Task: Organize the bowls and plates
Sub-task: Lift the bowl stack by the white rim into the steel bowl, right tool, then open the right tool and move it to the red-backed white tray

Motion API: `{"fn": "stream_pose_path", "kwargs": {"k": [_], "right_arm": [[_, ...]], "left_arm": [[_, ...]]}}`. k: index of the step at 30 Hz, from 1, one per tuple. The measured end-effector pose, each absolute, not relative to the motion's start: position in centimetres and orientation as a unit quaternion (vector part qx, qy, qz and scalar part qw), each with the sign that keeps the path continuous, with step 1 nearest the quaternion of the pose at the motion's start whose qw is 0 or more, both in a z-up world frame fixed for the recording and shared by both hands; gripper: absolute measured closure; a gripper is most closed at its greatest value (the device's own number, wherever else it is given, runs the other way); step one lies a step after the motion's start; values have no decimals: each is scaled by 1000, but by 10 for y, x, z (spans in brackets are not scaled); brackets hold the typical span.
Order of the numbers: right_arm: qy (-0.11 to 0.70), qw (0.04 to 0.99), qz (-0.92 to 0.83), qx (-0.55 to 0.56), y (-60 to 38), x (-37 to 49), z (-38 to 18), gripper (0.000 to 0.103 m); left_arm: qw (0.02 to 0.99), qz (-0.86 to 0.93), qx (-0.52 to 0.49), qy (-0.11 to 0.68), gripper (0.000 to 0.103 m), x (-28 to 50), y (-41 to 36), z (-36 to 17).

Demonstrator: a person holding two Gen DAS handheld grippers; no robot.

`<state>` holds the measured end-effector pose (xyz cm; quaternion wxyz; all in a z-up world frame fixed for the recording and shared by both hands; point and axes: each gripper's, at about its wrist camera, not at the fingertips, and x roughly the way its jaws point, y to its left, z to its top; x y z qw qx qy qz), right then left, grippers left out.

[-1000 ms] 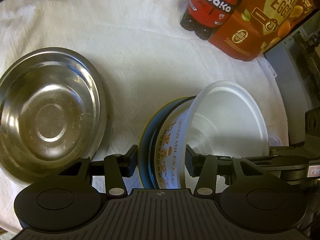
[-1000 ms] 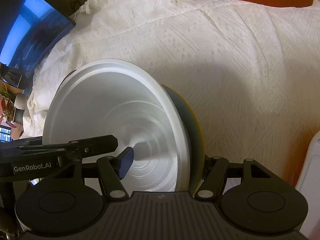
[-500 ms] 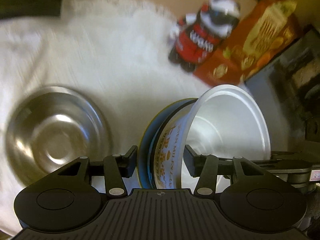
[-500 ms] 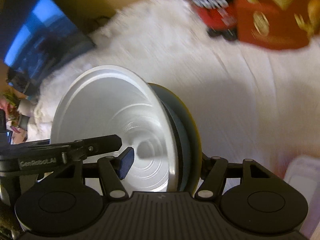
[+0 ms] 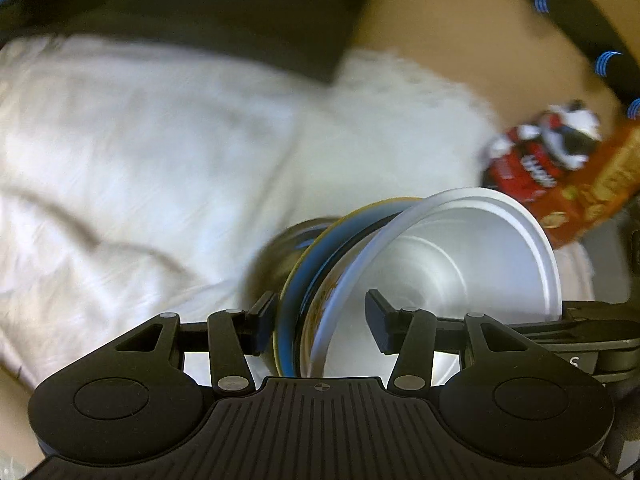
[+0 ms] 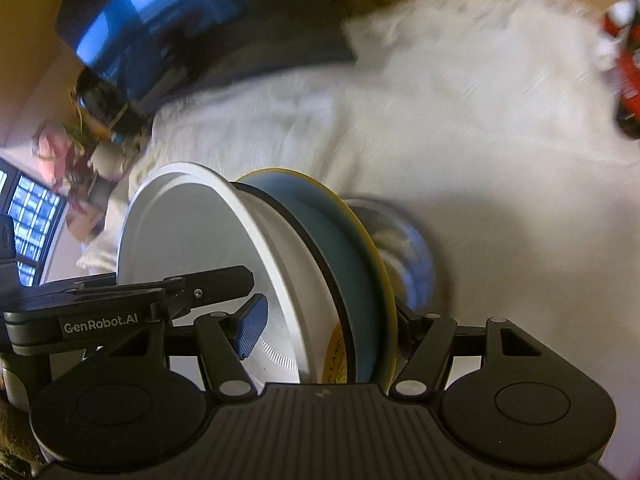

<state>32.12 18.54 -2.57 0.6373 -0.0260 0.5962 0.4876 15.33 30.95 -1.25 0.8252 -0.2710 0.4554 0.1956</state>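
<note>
White bowl point(image 5: 460, 264) nested on a blue plate w/ yellow rim point(image 5: 296, 292), the pair tipped on edge, bowl mouth facing 3 o'clock in left wrist view. Left gripper point(image 5: 320, 326) straddles the stack at its lower edge: one finger point(image 5: 262, 322) on the plate's back side, the other inside the bowl. Fingers look closed onto the stack, pads touching or nearly so (blur, can't confirm contact on the inner pad).

Right wrist view: same stack, white bowl point(image 6: 208, 264) opening toward 9 o'clock, blue plate point(image 6: 348, 280) behind it toward 3. Right gripper point(image 6: 328, 332) clamps across both, left-hand blue pad point(image 6: 250, 330) inside the bowl, the other finger mostly hidden behind the plate rim. The left gripper's body point(image 6: 120, 312) enters from 9 o'clock, marked GenRobot.AI.

Steel bowl point(image 6: 404, 256) sits just behind the plate, partly hidden, on the white cloth point(image 6: 460, 128); also peeks out at the plate's 9 o'clock in left view, steel bowl point(image 5: 280, 256). Can't tell if the plate touches it.

Background v. blurry: red-white toy figure point(image 5: 540, 156) and orange box point(image 5: 600, 188) at 2–3 o'clock in left view, dark screen point(image 6: 152, 20) at 11 o'clock in right view.
</note>
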Motion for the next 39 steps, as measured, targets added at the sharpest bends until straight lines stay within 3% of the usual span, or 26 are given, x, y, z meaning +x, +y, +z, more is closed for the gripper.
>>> {"fn": "stream_pose_path", "kwargs": {"k": [9, 11, 13, 39], "right_arm": [[621, 642, 444, -70, 209, 319, -60, 37], [623, 647, 432, -76, 208, 321, -61, 37], [621, 648, 434, -81, 208, 321, -59, 37], [543, 689, 475, -65, 194, 319, 7, 36]], "left_arm": [[811, 191, -294, 468, 55, 148, 333, -53], [817, 177, -302, 459, 65, 155, 333, -52], [824, 167, -300, 452, 66, 158, 332, -46], [837, 181, -321, 404, 68, 147, 331, -23]]}}
